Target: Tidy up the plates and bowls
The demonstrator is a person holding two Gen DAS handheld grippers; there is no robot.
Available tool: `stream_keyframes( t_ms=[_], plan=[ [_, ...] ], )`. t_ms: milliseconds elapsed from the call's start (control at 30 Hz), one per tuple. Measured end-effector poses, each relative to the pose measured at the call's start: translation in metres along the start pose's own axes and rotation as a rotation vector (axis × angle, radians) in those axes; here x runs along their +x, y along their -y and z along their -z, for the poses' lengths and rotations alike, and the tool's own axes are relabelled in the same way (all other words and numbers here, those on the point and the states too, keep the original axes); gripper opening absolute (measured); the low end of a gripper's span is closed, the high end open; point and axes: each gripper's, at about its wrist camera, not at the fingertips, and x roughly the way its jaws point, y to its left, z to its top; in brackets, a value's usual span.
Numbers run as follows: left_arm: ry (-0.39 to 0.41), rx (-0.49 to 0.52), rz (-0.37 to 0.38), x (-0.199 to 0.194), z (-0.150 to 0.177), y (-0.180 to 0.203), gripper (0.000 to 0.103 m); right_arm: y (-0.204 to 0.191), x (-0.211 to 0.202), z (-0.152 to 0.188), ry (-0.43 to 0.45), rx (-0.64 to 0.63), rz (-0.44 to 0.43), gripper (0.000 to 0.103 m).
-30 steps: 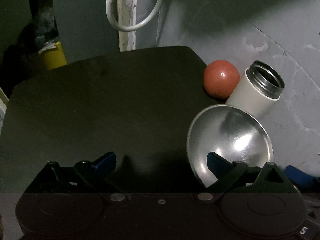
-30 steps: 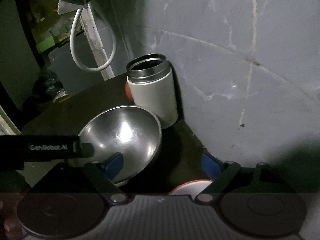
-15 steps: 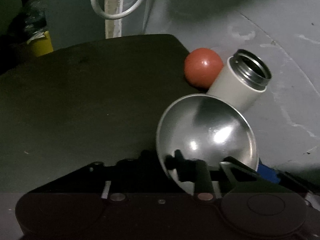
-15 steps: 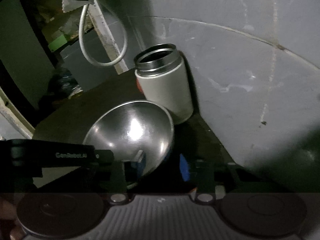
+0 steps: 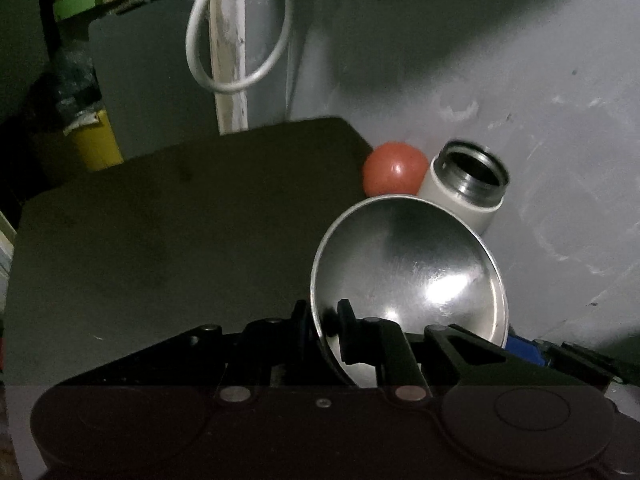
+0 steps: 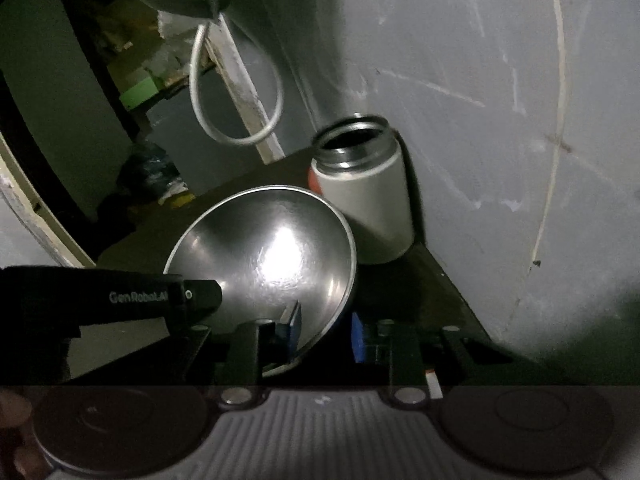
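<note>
A shiny steel bowl (image 5: pixel 408 272) (image 6: pixel 272 256) is tilted over the right side of the dark table (image 5: pixel 180 220). My left gripper (image 5: pixel 322 320) is shut on its left rim, with one finger inside the bowl and one outside. My right gripper (image 6: pixel 326 330) pinches the opposite rim, with a blue pad inside and the other behind the wall. In the right wrist view the left gripper's black body (image 6: pixel 120 296) reaches in from the left. In the left wrist view the right gripper's blue pad (image 5: pixel 520 350) shows behind the bowl.
A white flask (image 5: pixel 468 184) (image 6: pixel 368 200) with an open steel mouth stands just behind the bowl, against the grey wall. A red ball (image 5: pixel 394 168) lies beside it. A white cable loop (image 5: pixel 240 40) hangs at the back, and a yellow container (image 5: pixel 96 144) sits beyond the table's far left.
Both grippers went from open to shut on the bowl's rims. The bowl now tilts more steeply and sits higher in both views.
</note>
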Motion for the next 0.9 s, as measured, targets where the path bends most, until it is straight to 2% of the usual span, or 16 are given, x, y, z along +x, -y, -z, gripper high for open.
stream_keyframes(
  t_ms=[267,433,600,900],
  plan=[
    [0.056,-0.008,0.003,-0.053,0.009,-0.007,0.014,-0.020,-0.043,0.005,0.026,-0.032,-0.041,0.029],
    [0.071,-0.021,0.039,-0.080,0.029,-0.013,0.014,-0.036,-0.071,0.017,0.032,-0.069,-0.037,0.029],
    [0.066,-0.027,0.092,-0.103,0.058,-0.019,0.014,-0.048,-0.102,0.042,0.024,-0.099,-0.013,0.029],
    [0.038,0.001,0.202,-0.140,0.108,-0.025,0.014,-0.067,-0.153,0.094,-0.047,-0.147,0.064,0.029]
  ],
)
